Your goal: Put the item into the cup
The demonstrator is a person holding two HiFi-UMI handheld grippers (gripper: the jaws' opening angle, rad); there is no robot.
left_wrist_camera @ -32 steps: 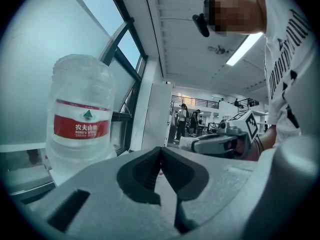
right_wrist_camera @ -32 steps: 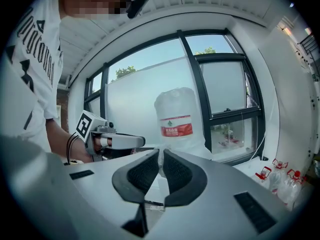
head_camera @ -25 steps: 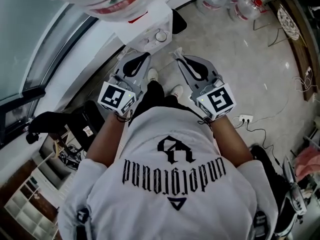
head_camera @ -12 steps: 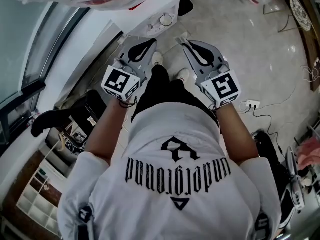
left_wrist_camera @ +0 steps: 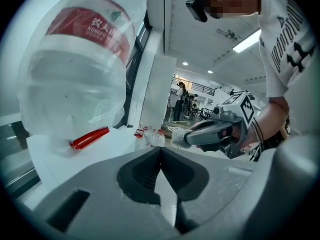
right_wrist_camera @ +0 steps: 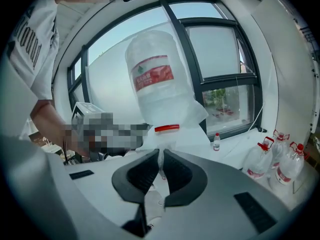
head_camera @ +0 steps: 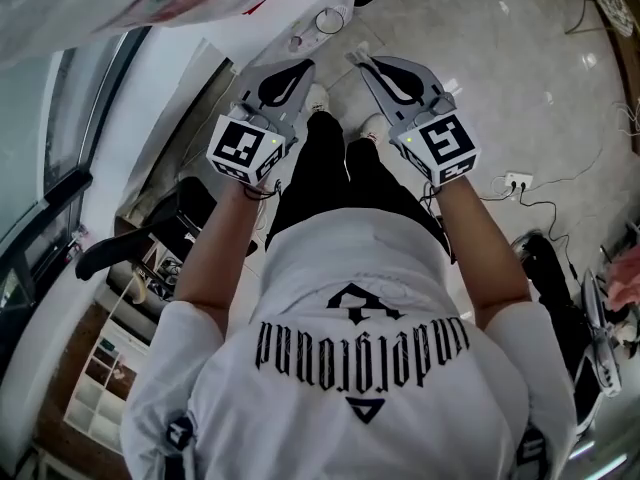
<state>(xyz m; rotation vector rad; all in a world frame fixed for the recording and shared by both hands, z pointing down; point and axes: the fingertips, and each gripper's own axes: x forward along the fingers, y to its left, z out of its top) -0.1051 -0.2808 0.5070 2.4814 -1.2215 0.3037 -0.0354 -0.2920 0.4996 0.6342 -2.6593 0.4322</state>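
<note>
In the head view my left gripper (head_camera: 299, 66) and right gripper (head_camera: 356, 60) are held side by side in front of the person's body, both shut with nothing between the jaws. Just beyond them a round cup-like rim (head_camera: 330, 20) sits on a white top (head_camera: 262, 30). In the left gripper view the shut left gripper (left_wrist_camera: 160, 149) points at a big plastic-wrapped water bottle (left_wrist_camera: 80, 69), with the right gripper (left_wrist_camera: 181, 138) to its right. The right gripper (right_wrist_camera: 161, 154) faces the same bottle (right_wrist_camera: 157, 79) with its red band (right_wrist_camera: 166, 128).
Several water jugs (right_wrist_camera: 272, 166) stand on the floor at the right, and a small bottle (right_wrist_camera: 216, 142) stands on the window sill. A power strip with cables (head_camera: 517, 181) lies on the tiled floor. A dark chair (head_camera: 130, 248) and low shelves (head_camera: 100, 393) are at the left.
The head view has drifted, so the white top and bottle now lie further up and left. Both grippers sit a little higher in frame, still side by side and shut.
</note>
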